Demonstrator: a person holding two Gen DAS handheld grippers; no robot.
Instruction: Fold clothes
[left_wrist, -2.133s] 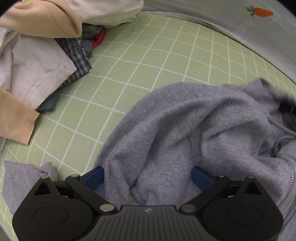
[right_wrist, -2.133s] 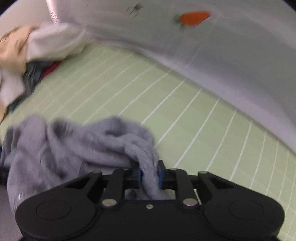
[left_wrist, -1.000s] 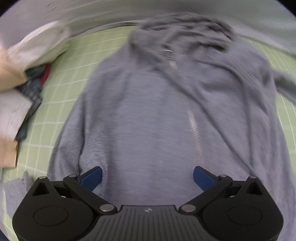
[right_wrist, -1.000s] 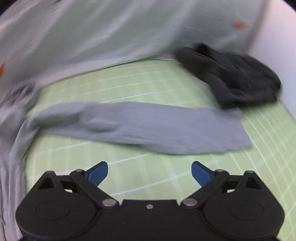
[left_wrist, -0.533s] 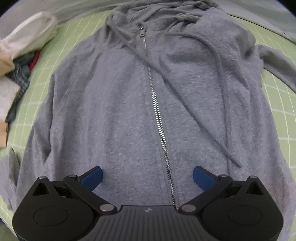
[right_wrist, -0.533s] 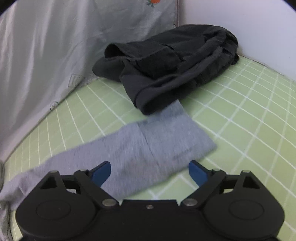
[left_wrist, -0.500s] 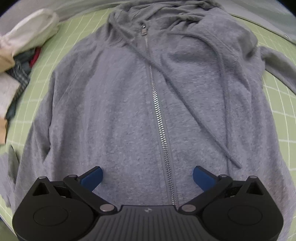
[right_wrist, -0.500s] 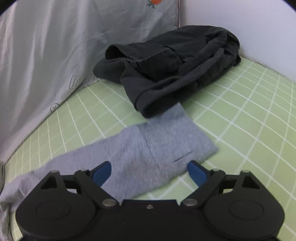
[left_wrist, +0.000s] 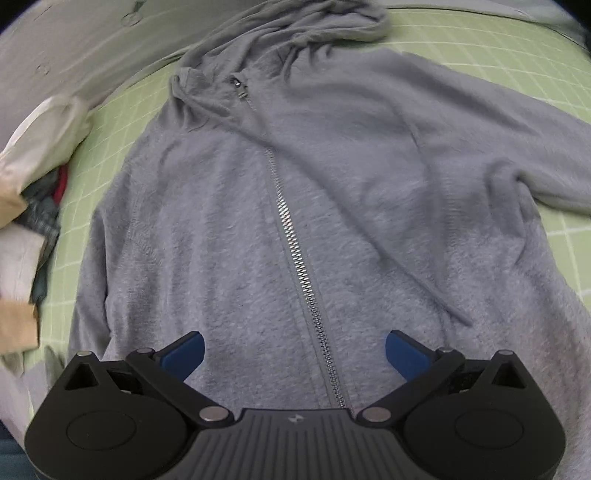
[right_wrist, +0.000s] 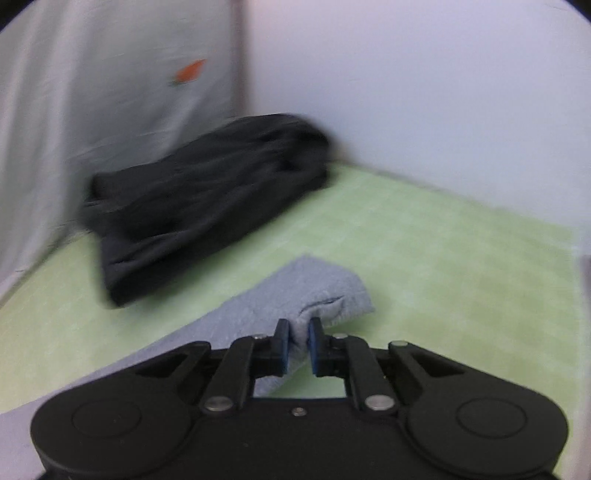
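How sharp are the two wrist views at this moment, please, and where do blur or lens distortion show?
Left wrist view: mostly sharp, the hoodie and its zipper clear, though the fisheye bends the green checked sheet. Right wrist view: motion-smeared, the black garment streaked and the sheet's grid washed out; only the right tool pinching the grey sleeve stays crisp.

Green bedsheet (left_wrist: 480, 48) with a white grid, spread as the carrying surface. Directly on it: grey zip hoodie (left_wrist: 229, 229) flat, front up, ahead of the left jaws; mixed clothes pile (left_wrist: 33, 192) far left of them; dark folded garment (right_wrist: 199, 199) well beyond the right jaws, hoodie sleeve (right_wrist: 314, 291) between them.
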